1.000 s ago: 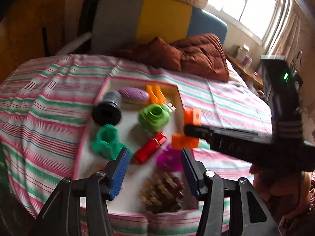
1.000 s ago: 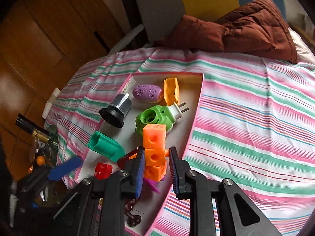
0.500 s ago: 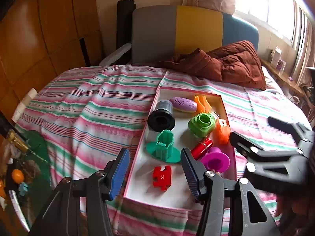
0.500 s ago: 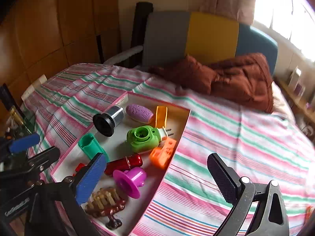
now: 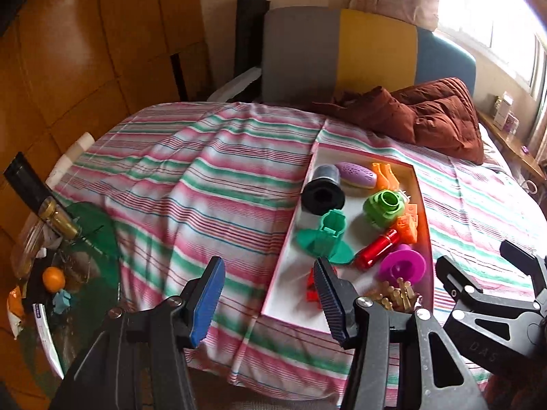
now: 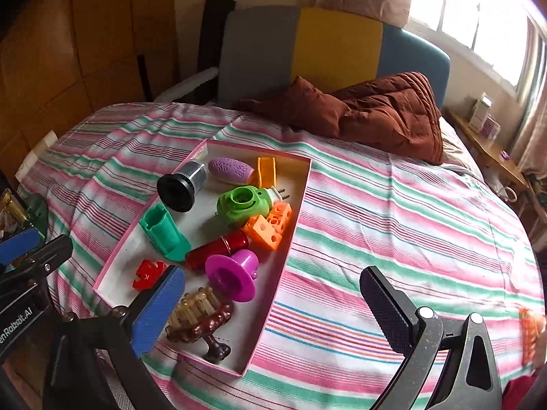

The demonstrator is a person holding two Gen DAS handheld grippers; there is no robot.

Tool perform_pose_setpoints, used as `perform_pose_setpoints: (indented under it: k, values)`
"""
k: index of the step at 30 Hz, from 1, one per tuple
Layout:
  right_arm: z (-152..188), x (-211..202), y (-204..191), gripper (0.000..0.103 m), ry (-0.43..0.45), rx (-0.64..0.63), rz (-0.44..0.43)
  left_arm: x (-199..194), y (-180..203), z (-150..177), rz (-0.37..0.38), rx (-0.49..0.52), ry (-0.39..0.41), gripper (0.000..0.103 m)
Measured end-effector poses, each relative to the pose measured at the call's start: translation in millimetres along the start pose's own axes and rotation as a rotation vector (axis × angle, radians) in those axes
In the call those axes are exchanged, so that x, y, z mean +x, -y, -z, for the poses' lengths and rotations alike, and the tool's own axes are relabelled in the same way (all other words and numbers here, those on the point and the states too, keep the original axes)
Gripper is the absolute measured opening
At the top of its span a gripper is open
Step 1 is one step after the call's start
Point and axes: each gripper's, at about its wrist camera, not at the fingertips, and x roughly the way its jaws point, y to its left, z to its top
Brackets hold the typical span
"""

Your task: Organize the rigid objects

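A pink-rimmed shallow box point(image 6: 301, 191) point(image 5: 422, 201) lies on the striped bed. In it are orange blocks point(image 6: 270, 225) point(image 5: 408, 223), a green plug gadget point(image 6: 242, 203), a red tube point(image 6: 217, 249), a magenta cup point(image 6: 232, 275), a teal holder point(image 6: 164, 232), a black cylinder point(image 6: 181, 184), a purple oval point(image 6: 230, 169), a red puzzle piece point(image 6: 148, 273) and a brown comb point(image 6: 201, 319). My right gripper point(image 6: 273, 304) is open and empty, hanging above the box's near corner. My left gripper point(image 5: 268, 294) is open and empty, at the box's near-left edge.
A brown quilt point(image 6: 376, 109) lies at the head of the bed before a grey, yellow and blue headboard point(image 6: 307, 48). A cluttered glass side table point(image 5: 61, 266) stands left of the bed. Striped bedcover point(image 6: 410, 225) spreads right of the box.
My right gripper let go of the orange blocks, which now lie in the box, then opened wide and drew back. My left gripper pulled back and left.
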Motion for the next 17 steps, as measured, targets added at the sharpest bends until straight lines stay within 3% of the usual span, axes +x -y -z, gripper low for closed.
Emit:
perform_pose_setpoints:
  k: [6, 13, 17]
  values:
    - [2.4, -2.7, 1.1, 0.103, -0.023, 0.059, 0.04, -3.6, 1.7, 2.4, -0.033, 0.005, 0.002, 0.055]
    - [1.5, -6.8, 7.5, 0.103, -0.007, 0.086, 0.053, -3.1, -1.0, 0.8, 0.015, -0.016, -0.027, 0.055]
    - [1.1, -6.6, 14.3, 0.103, -0.01, 0.103, 0.044, -5.4, 4.1, 1.9, -0.028, -0.023, -0.005, 0.054]
